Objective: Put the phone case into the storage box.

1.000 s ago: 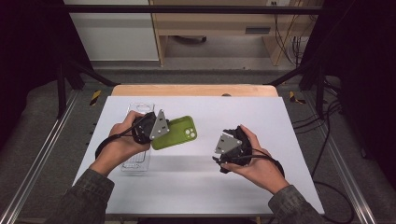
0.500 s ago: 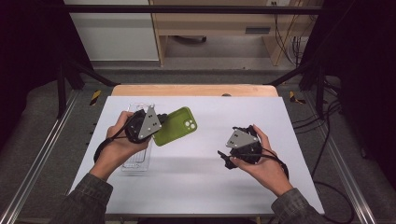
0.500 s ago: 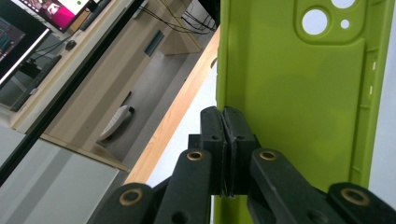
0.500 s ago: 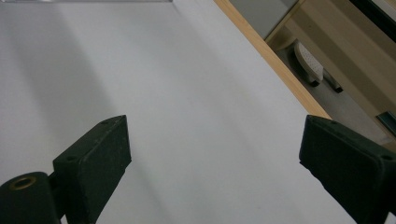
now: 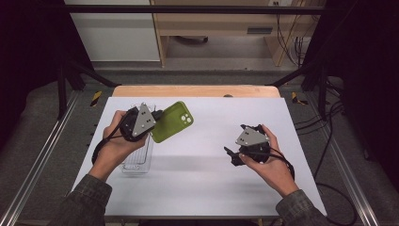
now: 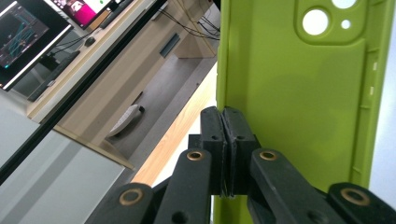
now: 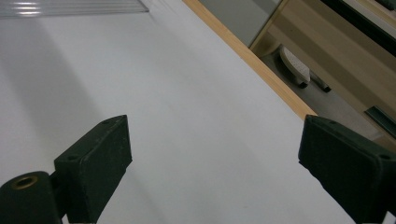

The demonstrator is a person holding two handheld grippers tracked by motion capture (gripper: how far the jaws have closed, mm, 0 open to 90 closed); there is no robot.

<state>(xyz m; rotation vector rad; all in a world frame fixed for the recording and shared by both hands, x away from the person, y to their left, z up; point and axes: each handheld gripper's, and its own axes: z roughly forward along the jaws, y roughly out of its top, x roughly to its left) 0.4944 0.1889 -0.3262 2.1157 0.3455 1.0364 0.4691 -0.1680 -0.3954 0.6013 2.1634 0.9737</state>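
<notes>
Green silicone phone case (image 5: 171,121) is pinched by the left gripper (image 5: 153,123): in the left gripper view the jaws are shut tight on the case's long side wall (image 6: 223,84), pads meeting right over the rim, with the case body running ahead of and to the right of the jaws and the camera cutouts (image 6: 315,21) at the far end beyond the tips. In the high view the case looks lifted and tilted, clear of the white bench (image 5: 207,183), with the clear plastic tray (image 5: 137,160) below and behind the left hand. Right gripper (image 5: 231,155) hovers low over bare bench, well apart from the case; its jaws stand wide open with nothing between them, only bench surface and the wooden bench edge (image 7: 252,60) ahead. My read: step in hand is carry/reposition of the case after pickup, one-handed so far. Next move likely calls for either setting it flat on open bench ahead of the jaws or handing the free end to the right jaws. Grip is on a thin flexible wall, so expect the case to droop or twist; keep the wrist slow and level, and bring the right jaws onto the opposite rim before letting go.
</notes>
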